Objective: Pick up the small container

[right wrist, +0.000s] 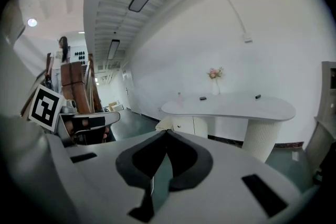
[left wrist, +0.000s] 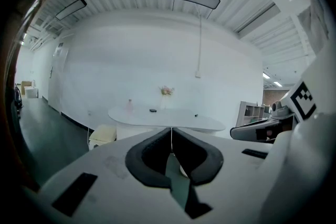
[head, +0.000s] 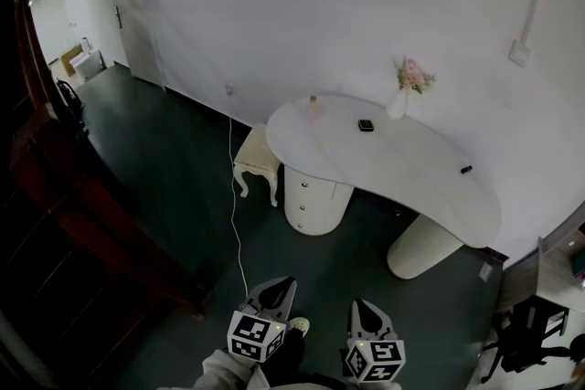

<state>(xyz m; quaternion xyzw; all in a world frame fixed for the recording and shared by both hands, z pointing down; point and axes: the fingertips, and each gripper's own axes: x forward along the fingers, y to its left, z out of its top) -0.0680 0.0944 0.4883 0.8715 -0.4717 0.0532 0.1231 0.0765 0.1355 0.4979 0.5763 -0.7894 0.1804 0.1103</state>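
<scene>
A white curved table (head: 411, 169) stands far ahead by the wall. On it are a small black container (head: 366, 125), a pale pink bottle (head: 313, 108), a vase of pink flowers (head: 402, 96) and a small dark object (head: 465, 169). Both gripper views show the same table (left wrist: 168, 119) (right wrist: 236, 107) in the distance. My left gripper (head: 289, 282) and right gripper (head: 357, 303) sit at the bottom of the head view, well short of the table. Each one's jaws meet at the tips, left gripper (left wrist: 171, 128) and right gripper (right wrist: 167, 131), with nothing between them.
A white stool (head: 256, 162) stands at the table's left end. A thin cable (head: 235, 224) runs across the dark floor toward me. Dark wooden furniture (head: 82, 224) lines the left side. A black chair (head: 530, 333) is at the lower right.
</scene>
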